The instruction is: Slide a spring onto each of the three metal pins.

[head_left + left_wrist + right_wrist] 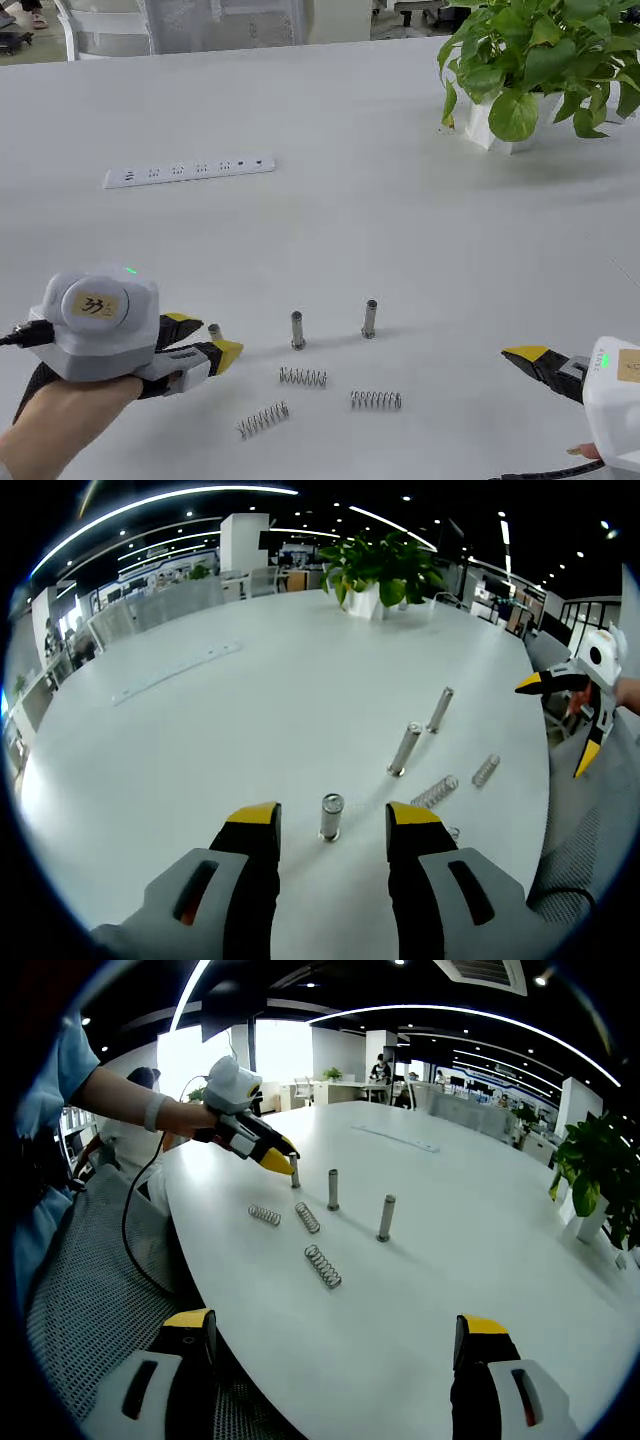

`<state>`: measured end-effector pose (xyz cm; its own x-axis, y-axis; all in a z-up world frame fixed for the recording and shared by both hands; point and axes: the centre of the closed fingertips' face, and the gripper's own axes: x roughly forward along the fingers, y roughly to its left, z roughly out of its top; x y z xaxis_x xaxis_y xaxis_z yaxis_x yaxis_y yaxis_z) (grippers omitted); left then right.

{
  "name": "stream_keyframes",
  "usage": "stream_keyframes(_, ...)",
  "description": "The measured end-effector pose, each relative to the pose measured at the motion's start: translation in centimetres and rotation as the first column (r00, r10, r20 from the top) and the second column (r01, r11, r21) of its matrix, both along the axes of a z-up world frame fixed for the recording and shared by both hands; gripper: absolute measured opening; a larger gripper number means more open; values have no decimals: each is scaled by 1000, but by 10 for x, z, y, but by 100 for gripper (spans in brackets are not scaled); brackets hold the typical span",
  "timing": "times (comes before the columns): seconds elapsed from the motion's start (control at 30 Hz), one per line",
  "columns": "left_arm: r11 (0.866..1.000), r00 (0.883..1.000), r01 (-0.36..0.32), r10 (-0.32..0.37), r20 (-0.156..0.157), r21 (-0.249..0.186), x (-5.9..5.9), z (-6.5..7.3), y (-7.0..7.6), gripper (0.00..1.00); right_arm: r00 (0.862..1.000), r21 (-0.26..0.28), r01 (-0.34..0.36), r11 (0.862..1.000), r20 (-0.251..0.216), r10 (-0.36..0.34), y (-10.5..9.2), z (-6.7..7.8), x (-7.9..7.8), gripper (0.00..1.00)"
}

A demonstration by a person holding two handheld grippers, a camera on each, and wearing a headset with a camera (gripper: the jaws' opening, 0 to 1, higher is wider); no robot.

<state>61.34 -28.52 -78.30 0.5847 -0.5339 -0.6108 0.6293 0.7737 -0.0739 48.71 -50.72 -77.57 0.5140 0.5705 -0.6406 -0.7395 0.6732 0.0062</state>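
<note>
Open tabletop around pins, springs; power strip, potted plant well apart beyond.

White power strip and potted plant on white table.

At eight o'clock the left gripper straddles one pin, jaws apart. Two other pins stand bare at its three o'clock. Three springs lie flat toward six o'clock on the tabletop.
</note>
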Motion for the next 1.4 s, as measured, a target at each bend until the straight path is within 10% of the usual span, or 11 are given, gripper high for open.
stream_keyframes(0.47, 986, 998, 60, -59, 15, -156, -12, 11, -18, 99, 1000, -37, -10, 999, 18, 11, -8, 1, 9, 99)
stream_keyframes(1.4, 988, 997, 81, -82, -7, -129, -61, 12, 25, 99, 999, -35, -12, 999, 34, 13, -14, 8, 19, 99)
